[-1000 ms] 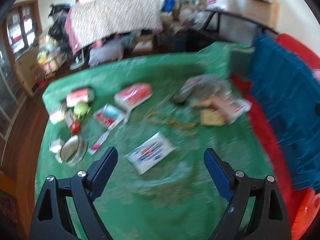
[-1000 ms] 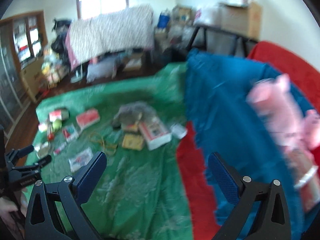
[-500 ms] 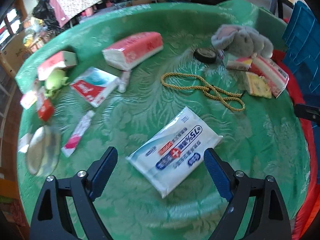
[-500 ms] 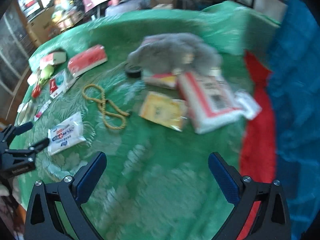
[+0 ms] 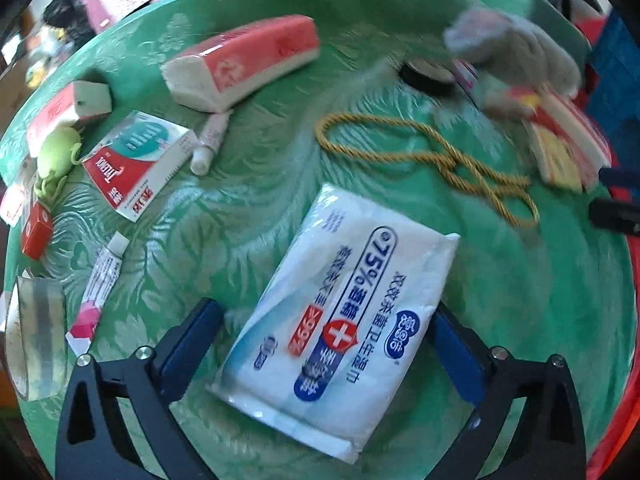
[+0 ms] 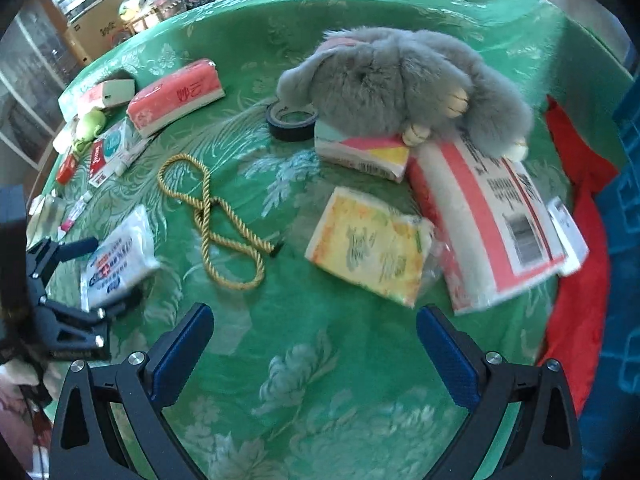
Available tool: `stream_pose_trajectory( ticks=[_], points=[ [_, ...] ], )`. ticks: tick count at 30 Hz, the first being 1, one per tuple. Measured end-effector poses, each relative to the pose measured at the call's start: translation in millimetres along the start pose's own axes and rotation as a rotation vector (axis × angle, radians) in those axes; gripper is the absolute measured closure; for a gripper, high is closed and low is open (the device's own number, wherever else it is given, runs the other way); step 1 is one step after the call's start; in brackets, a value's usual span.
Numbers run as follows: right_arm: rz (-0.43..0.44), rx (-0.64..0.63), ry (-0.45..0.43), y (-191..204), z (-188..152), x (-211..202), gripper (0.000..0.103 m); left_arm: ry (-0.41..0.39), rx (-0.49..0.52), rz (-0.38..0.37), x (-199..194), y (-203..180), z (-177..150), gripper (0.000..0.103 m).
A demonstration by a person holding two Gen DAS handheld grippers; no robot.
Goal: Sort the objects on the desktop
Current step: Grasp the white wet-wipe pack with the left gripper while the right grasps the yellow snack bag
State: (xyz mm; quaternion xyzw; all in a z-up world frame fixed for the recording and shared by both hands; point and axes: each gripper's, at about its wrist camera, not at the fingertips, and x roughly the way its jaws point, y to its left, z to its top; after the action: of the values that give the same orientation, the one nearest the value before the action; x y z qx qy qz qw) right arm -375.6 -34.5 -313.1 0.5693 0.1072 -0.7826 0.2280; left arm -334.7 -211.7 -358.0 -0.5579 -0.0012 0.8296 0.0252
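Left gripper (image 5: 324, 344) held wide apart, wipes pack (image 5: 340, 316) lying between fingers on green cloth (image 5: 248, 216), not yet pinched. Pick-up step judged underway. Next: fingers to be squeezed on pack. Right gripper (image 6: 316, 344) spread, nothing held, near yellow tissue pack (image 6: 368, 248), gold rope (image 6: 216, 216) between packs.

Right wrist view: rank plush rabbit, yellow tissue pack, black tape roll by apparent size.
1. plush rabbit
2. yellow tissue pack
3. black tape roll

The pack sits nearer the camera, which may inflate it.
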Motion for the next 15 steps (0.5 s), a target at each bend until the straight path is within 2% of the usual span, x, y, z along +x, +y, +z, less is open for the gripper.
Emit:
stream_pose_trajectory(
  ticks=[2,3,4,6,8,9,10,12,14,15],
  points=[
    [-0.013,-0.01,0.006,-3,7,6,0.015,-0.02,-0.01,0.001,-3,-1,2,0.018],
    [-0.029,-0.017,0.005,-5,13,12,0.026,-0.029,-0.01,0.004,-6,-3,2,0.025],
    [-0.041,-0.023,0.011,-6,17,17,0.03,-0.031,-0.008,0.004,-7,-4,2,0.028],
    [-0.056,-0.044,0.02,-6,23,27,0.029,-0.038,-0.005,0.004,-8,-5,1,0.031],
    [-0.084,-0.076,0.033,-9,26,39,0.017,-0.047,-0.015,-0.002,-10,-4,-2,0.034],
    [-0.076,-0.08,0.07,-13,26,50,0.005,-0.05,-0.02,-0.004,-11,-3,-3,0.036],
    [-0.088,-0.084,0.08,-14,26,55,0.0,-0.052,-0.026,-0.004,-13,-2,-4,0.039],
    [-0.12,-0.09,0.066,-16,25,58,0.002,-0.05,-0.038,0.001,-16,-1,-6,0.043],
    [-0.124,-0.05,0.045,-18,25,50,0.033,-0.051,-0.058,-0.003,-21,5,-11,0.046],
    [-0.127,-0.026,0.023,-21,24,41,0.063,-0.052,-0.074,-0.007,-25,6,-13,0.047]
  ],
)
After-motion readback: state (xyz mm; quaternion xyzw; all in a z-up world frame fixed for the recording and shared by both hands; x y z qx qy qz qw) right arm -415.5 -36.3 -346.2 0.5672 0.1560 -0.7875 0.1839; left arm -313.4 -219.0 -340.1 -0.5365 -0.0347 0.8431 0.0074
